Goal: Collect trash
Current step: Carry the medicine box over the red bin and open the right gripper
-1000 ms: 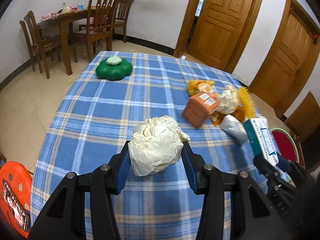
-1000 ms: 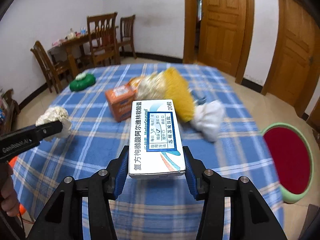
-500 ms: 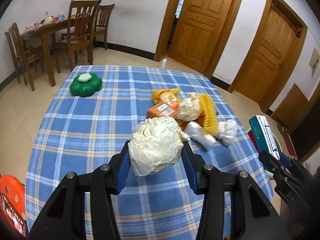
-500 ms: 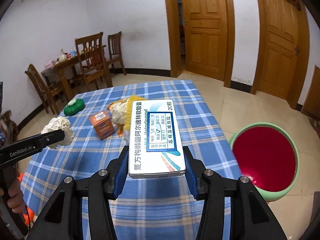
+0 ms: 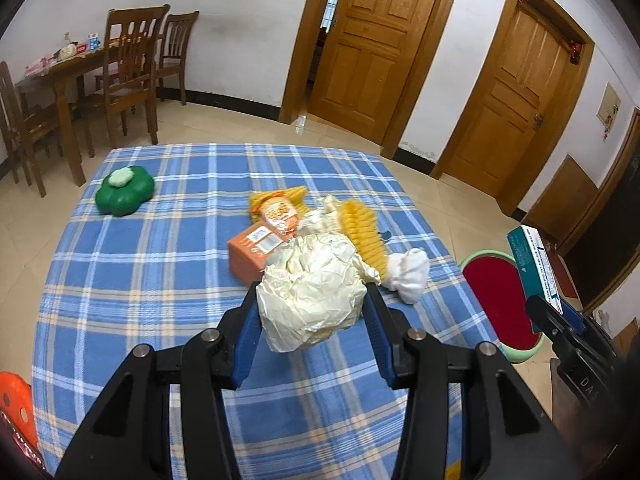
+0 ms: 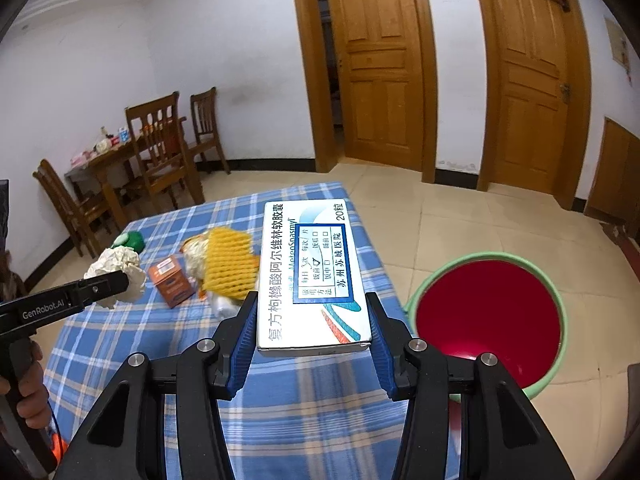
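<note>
**Both Grippers Loaded, Carrying Toward the Bin**

The left gripper pinches a crumpled cream paper ball between its blue pads, held clear above the blue plaid tablecloth. The right gripper clamps a flat white medicine box across its long sides, label up, so the box stays level in transit. The green-rimmed bin with red liner stands on the floor just beside the table's right edge; the box hangs near it, probably for release over the opening. An orange carton, yellow foam netting and a white wad remain clustered on the cloth for later collection.
</note>
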Motion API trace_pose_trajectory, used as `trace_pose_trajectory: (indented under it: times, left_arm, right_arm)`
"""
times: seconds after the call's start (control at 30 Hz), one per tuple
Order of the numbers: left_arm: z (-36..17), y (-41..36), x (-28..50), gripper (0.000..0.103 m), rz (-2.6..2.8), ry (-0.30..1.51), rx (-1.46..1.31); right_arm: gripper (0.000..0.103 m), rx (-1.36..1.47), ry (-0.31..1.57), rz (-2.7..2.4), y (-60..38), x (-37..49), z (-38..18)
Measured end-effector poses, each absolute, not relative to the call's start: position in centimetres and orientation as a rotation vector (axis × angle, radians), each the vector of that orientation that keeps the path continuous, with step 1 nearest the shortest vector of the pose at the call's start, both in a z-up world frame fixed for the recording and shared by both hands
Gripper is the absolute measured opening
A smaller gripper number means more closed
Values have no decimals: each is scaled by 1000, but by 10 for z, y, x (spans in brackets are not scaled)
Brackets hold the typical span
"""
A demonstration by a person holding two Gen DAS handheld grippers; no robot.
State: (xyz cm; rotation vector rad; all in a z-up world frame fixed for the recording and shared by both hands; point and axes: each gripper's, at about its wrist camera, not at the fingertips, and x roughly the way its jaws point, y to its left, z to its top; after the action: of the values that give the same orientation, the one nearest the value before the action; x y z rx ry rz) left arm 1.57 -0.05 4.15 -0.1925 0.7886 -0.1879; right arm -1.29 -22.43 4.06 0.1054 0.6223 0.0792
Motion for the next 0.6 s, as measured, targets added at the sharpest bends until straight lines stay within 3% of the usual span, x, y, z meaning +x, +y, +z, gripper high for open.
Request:
trace_pose_trajectory:
  times: [0.6]
  left_arm:
    - [48,-65,44,49,-299,778,-139]
  right_arm:
    - [52,166,616,-69,-280,-14,36]
